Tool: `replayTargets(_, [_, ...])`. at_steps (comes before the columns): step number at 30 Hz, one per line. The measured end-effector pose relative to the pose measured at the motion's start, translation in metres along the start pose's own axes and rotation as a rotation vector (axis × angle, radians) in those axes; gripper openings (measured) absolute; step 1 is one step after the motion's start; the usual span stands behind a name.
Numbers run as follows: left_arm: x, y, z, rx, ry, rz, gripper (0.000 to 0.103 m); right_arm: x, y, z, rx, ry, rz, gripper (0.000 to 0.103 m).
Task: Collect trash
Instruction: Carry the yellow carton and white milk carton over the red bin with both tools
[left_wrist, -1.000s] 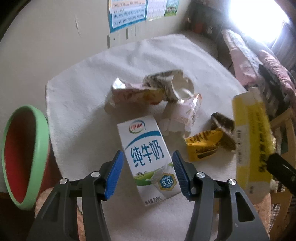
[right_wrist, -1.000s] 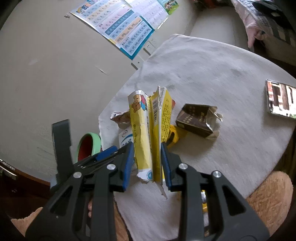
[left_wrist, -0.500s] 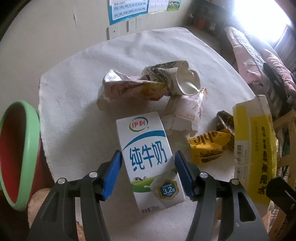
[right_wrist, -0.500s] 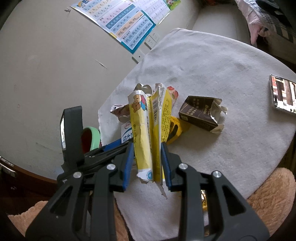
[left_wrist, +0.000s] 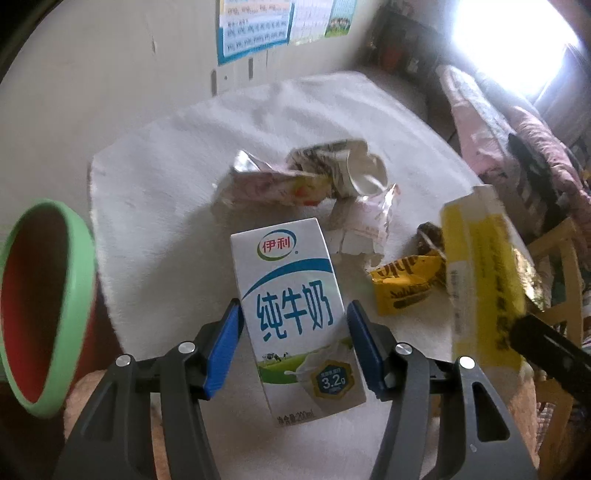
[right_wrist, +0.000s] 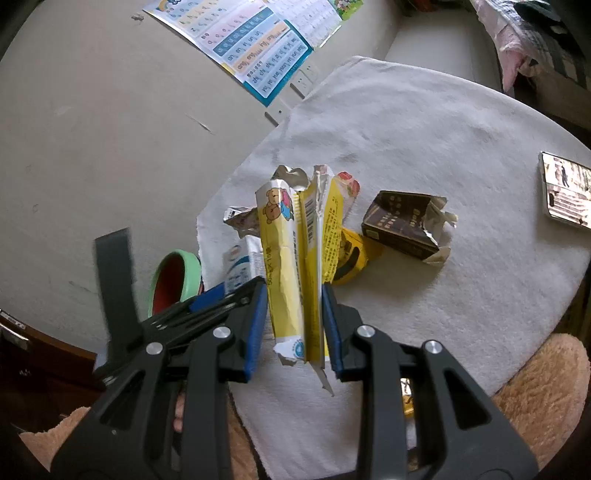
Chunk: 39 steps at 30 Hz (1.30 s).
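Observation:
My left gripper (left_wrist: 293, 325) is shut on a white and blue milk carton (left_wrist: 291, 302), held above the white cloth-covered round table (left_wrist: 166, 192). My right gripper (right_wrist: 293, 317) is shut on a flattened yellow carton (right_wrist: 295, 266), which also shows at the right of the left wrist view (left_wrist: 480, 280). A green-rimmed red bin (left_wrist: 40, 295) stands left of the table; it also shows in the right wrist view (right_wrist: 171, 277). More trash lies on the table: a crumpled pink carton (left_wrist: 273, 184), a crushed paper cup (left_wrist: 354, 170), a torn white wrapper (left_wrist: 369, 229), a yellow wrapper (left_wrist: 406, 280) and a brown carton (right_wrist: 406, 229).
A phone (right_wrist: 565, 195) lies at the table's far right edge. A wall with posters (right_wrist: 258, 48) is behind the table. A bed with pink bedding (left_wrist: 517, 140) and a wooden chair (left_wrist: 561, 295) stand to the right. A brown furry cushion (right_wrist: 535, 387) is below the table edge.
Both grippers have kept their hold on their cartons. The left wrist view has shifted slightly, with the table trash sitting a little lower and the bin a bit lower at left.

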<state>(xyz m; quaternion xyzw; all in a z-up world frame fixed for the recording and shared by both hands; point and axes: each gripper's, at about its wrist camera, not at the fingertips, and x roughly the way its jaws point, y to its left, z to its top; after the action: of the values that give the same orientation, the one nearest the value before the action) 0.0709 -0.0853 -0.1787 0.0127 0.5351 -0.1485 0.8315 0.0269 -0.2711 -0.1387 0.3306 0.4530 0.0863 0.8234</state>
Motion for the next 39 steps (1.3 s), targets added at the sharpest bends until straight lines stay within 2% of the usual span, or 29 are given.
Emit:
replayTargets(5, [-0.041, 0.019, -0.003, -0.036, -0.094, -0.012, 0.055, 0.001, 0.011, -0.001, -0.024, 0.004, 0.01, 0.029])
replayTargets(8, [-0.059, 0.03, -0.007, -0.048, -0.14, 0.009, 0.055, 0.002, 0.02, -0.002, -0.042, 0.011, 0.014, 0.029])
replayTargets(19, [-0.099, 0.072, -0.013, -0.126, -0.245, 0.043, 0.055, 0.009, 0.053, -0.008, -0.112, 0.044, 0.01, 0.029])
replayTargets(33, [-0.104, 0.109, -0.026, -0.207, -0.273, 0.033, 0.055, 0.028, 0.095, -0.016, -0.2, 0.096, -0.008, 0.029])
replayTargets(39, [-0.098, 0.13, -0.036, -0.255, -0.251, 0.031, 0.055, 0.038, 0.109, -0.019, -0.23, 0.118, -0.014, 0.029])
